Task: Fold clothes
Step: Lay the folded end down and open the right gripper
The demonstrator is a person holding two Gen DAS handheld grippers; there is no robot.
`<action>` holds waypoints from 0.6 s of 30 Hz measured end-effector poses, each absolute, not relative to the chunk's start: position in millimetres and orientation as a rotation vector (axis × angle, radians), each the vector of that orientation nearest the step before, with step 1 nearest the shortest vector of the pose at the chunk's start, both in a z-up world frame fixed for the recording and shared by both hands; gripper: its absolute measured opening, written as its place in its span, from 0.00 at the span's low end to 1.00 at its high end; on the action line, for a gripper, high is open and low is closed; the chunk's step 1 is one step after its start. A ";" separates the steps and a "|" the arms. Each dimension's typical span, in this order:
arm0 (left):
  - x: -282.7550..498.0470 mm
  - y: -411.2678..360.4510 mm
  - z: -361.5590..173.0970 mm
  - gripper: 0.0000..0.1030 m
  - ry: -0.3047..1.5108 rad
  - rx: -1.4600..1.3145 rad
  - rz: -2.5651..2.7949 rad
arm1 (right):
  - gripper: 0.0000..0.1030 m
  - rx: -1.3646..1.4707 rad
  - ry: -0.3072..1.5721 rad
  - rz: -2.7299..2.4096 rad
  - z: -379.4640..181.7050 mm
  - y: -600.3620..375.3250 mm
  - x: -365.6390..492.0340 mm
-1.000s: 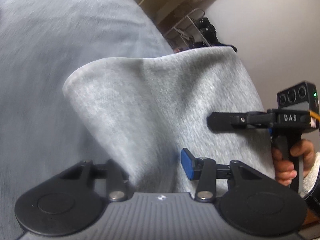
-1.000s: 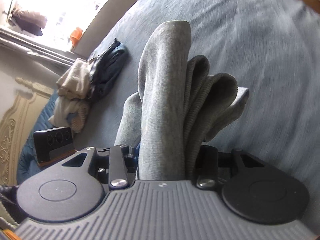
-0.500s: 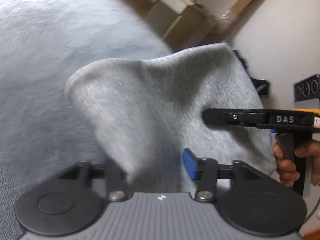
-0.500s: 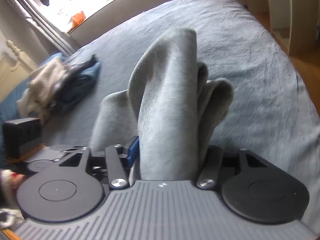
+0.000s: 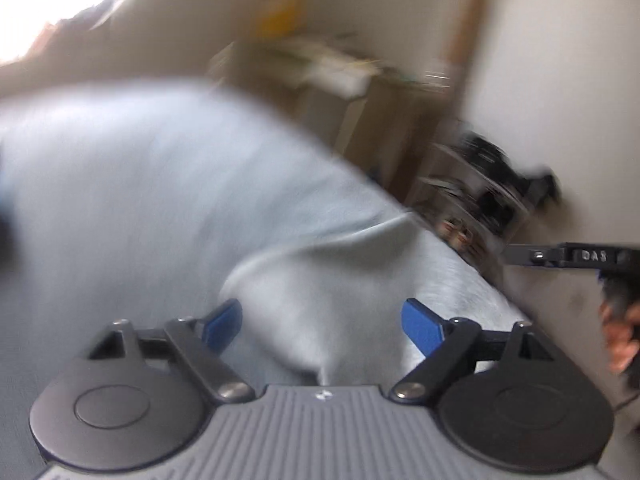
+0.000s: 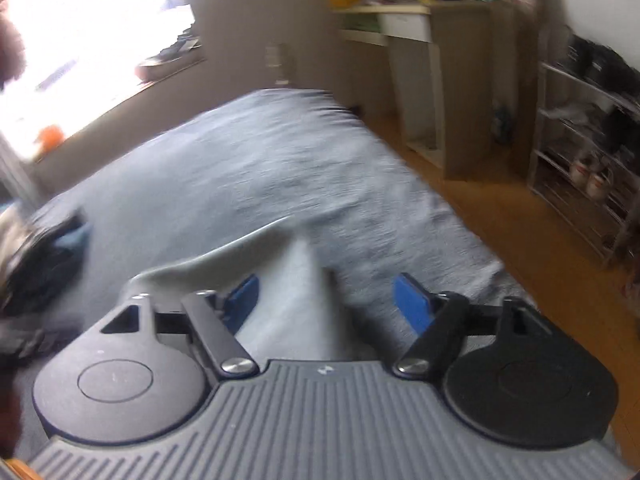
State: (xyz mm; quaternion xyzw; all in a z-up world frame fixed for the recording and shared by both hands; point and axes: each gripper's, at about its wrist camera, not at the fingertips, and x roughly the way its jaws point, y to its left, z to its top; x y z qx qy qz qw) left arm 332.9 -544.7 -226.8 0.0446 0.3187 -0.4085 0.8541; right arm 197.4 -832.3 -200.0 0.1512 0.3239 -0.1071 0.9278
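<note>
We've got the grey garment [image 5: 320, 312] lying on the blue-grey bed [image 6: 248, 168], running up between both sets of blue pads. Our left gripper [image 5: 322, 326] has just been opening and its jaws stand wide, clear of the cloth. Our right gripper [image 6: 326, 300] is spread too, pads apparently off the fabric. Both shots are pretty blurry.

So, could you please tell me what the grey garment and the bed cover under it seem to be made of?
The grey garment looks like soft, matte knit, perhaps sweatshirt fleece: it drapes in thick rounded folds without shine. The bed cover seems a blue-grey woven or brushed fabric, matte with a faintly mottled surface; motion blur leaves the weave uncertain.
</note>
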 end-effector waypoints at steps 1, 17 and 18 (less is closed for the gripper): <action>331.4 -553.3 -227.7 0.89 0.666 0.137 -0.908 | 0.55 0.275 0.672 -0.199 -200.0 -820.9 190.4; 403.4 -509.0 -243.2 0.92 0.937 -0.164 -0.809 | 0.52 0.051 0.693 -0.124 -208.6 -726.6 167.8; 407.2 -509.9 -238.2 0.92 0.908 -0.175 -0.806 | 0.52 0.022 0.686 -0.079 -206.4 -712.8 167.9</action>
